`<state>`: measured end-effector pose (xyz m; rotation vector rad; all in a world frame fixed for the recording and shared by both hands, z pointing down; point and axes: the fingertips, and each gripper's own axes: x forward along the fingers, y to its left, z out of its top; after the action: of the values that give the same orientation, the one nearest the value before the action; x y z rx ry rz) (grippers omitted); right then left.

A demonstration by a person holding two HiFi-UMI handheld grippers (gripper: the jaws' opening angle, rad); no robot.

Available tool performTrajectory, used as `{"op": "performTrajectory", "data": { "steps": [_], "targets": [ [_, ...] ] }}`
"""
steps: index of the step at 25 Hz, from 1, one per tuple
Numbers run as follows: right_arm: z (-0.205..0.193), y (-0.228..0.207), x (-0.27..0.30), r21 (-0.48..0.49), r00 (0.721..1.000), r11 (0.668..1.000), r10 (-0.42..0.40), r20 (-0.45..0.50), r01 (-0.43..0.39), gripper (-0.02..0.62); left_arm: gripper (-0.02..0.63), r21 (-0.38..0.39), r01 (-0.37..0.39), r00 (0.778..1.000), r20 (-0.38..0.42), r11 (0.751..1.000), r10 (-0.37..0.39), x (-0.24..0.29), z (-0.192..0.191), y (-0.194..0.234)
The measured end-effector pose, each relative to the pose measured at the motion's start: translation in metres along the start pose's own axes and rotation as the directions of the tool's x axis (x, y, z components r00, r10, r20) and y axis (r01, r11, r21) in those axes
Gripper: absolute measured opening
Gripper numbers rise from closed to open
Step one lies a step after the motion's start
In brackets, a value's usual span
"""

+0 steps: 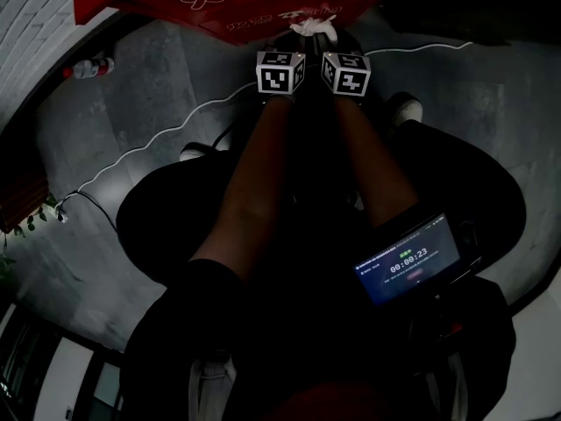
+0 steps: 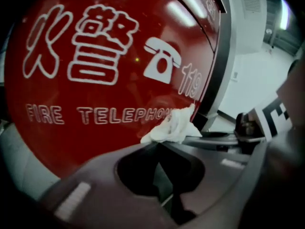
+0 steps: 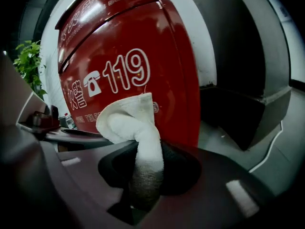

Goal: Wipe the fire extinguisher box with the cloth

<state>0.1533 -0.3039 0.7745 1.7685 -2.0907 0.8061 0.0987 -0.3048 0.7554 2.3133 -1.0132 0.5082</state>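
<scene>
At box [image 3: 133,42] front, under the 119: clamping cloth [image 3: 126,120] in right gripper [image 3: 142,149], seemingly pressing it on the red face. Holding left gripper [image 2: 157,146] jaws together, tips just beside cloth. Judging wipe barely under way; seeing no wiped patch, most of face left to do.
</scene>
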Motion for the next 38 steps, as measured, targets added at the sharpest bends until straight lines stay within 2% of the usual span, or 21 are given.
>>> {"op": "performTrajectory", "data": {
  "steps": [7,11,14,18,25,28,31,34,38],
  "targets": [
    [0.001,-0.064,-0.013,0.049,0.995,0.994,-0.097,-0.018,0.098,0.110,0.000,0.017,0.064,0.998,-0.025,0.998,-0.063,0.046,-0.003,-0.049],
    [0.004,-0.073,-0.015,0.081,0.997,0.993,-0.079,-0.026,0.081,0.110,0.000,0.006,0.050,0.998,-0.025,0.999,-0.050,0.051,0.002,-0.060],
    [0.006,-0.072,-0.020,0.062,0.996,0.994,-0.087,-0.030,0.088,0.110,0.000,0.023,0.054,0.998,-0.026,0.998,-0.053,0.044,0.002,-0.063],
    [0.014,-0.055,-0.031,0.038,0.998,0.997,-0.061,-0.010,0.061,0.110,0.000,0.062,0.029,1.000,0.003,0.998,-0.029,0.018,0.011,-0.058],
    [0.034,0.013,-0.060,0.003,0.993,0.997,0.079,0.091,-0.080,0.109,0.001,0.094,-0.054,0.991,0.123,0.994,0.042,-0.053,0.037,-0.040],
    [0.064,0.052,-0.076,-0.019,0.969,0.985,0.172,0.180,-0.171,0.109,0.001,0.136,-0.084,0.977,0.206,0.987,0.055,-0.094,0.064,-0.033],
    [0.094,0.092,-0.109,-0.075,0.933,0.965,0.260,0.249,-0.249,0.103,0.001,0.182,-0.095,0.951,0.309,0.979,0.035,-0.149,0.099,-0.044],
    [0.131,0.129,-0.145,-0.163,0.890,0.941,0.335,0.308,-0.298,0.103,0.000,0.254,-0.106,0.914,0.406,0.961,-0.006,-0.207,0.140,-0.058],
    [0.174,0.164,-0.177,-0.250,0.828,0.898,0.434,0.356,-0.363,0.104,0.000,0.272,-0.126,0.849,0.527,0.954,-0.037,-0.262,0.184,-0.060]
  ]
}}
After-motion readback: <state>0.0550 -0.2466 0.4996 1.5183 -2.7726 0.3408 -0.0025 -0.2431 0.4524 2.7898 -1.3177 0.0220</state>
